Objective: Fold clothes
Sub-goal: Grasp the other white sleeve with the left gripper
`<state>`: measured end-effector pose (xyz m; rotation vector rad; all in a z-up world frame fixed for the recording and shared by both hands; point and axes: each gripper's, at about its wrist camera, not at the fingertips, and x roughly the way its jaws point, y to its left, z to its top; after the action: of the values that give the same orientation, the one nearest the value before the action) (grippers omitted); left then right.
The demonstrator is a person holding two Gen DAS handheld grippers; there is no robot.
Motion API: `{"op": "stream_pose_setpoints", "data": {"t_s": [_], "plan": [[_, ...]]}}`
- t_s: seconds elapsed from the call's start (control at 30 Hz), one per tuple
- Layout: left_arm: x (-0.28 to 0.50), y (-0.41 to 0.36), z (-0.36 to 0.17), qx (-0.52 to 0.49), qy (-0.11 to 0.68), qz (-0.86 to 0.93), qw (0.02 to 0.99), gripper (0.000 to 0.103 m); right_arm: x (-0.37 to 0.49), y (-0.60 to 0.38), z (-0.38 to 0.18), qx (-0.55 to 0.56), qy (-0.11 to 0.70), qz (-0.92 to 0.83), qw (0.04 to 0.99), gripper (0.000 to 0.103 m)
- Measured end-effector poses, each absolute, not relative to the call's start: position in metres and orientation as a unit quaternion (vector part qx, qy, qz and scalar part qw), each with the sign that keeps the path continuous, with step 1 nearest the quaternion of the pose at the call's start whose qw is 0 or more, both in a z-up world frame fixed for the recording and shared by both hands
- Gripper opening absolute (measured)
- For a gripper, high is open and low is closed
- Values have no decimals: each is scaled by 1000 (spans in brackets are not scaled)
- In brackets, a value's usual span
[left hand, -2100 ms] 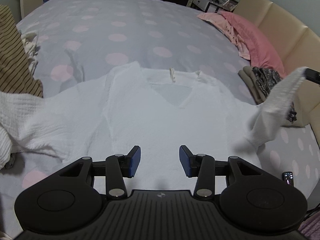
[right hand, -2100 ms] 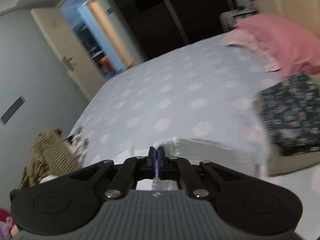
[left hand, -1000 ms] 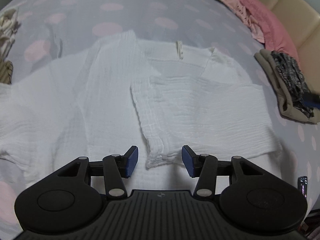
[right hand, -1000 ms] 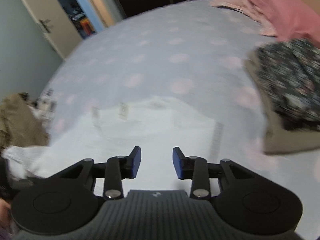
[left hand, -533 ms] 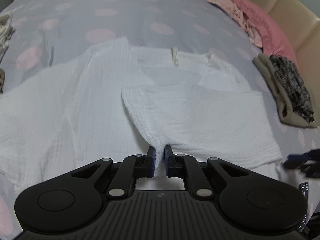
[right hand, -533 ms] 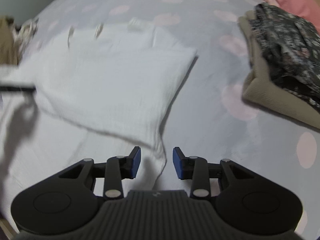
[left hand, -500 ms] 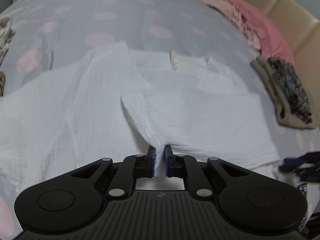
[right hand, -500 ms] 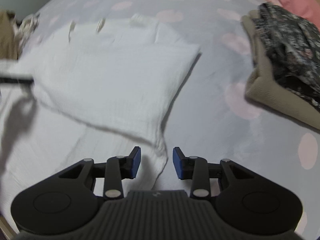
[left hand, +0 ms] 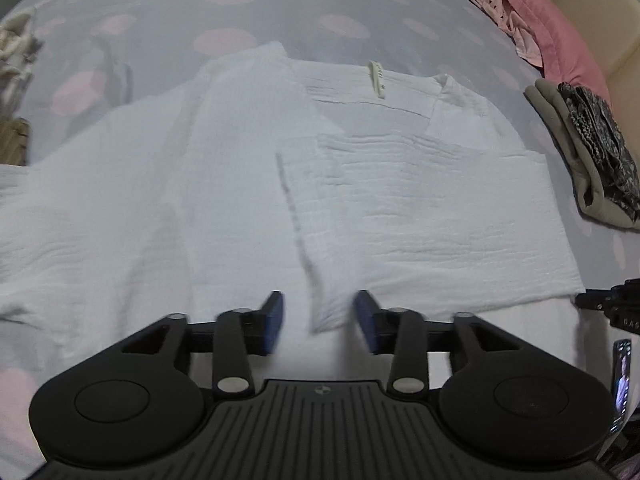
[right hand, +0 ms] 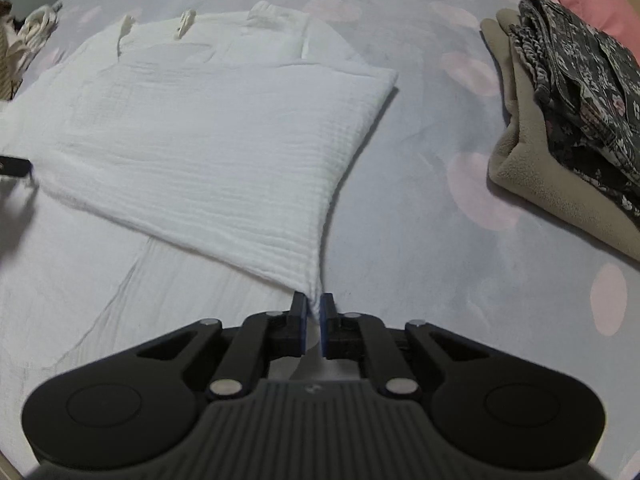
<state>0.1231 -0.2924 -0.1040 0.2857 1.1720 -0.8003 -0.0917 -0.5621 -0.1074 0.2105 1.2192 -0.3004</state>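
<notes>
A white crinkled shirt lies flat on the bed, collar at the far side, with its right sleeve folded across the body. My left gripper is open, its blue pads on either side of the sleeve's cuff corner, which lies loose between them. In the right wrist view the folded sleeve spreads ahead, and my right gripper is shut on its near corner at the shirt's right edge. The right gripper's tip also shows in the left wrist view.
The bedsheet is grey with pink dots. A folded stack of beige and dark floral clothes lies to the right, also in the left wrist view. A pink pillow lies at the far right. Striped clothes sit far left.
My left gripper has opened and let go of the sleeve cuff. My right gripper has closed on the sleeve's corner at the shirt's right edge.
</notes>
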Motion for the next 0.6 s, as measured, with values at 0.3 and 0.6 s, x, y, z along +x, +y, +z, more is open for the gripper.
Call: {"op": "stream_pose_setpoints", "data": {"t_s": [0.3, 0.6], "plan": [[138, -213, -55, 127, 483, -303, 812, 49, -90, -550, -79, 97, 545, -157, 818, 45], [166, -118, -32, 102, 444, -173, 873, 49, -91, -524, -64, 84, 523, -158, 834, 53]]}}
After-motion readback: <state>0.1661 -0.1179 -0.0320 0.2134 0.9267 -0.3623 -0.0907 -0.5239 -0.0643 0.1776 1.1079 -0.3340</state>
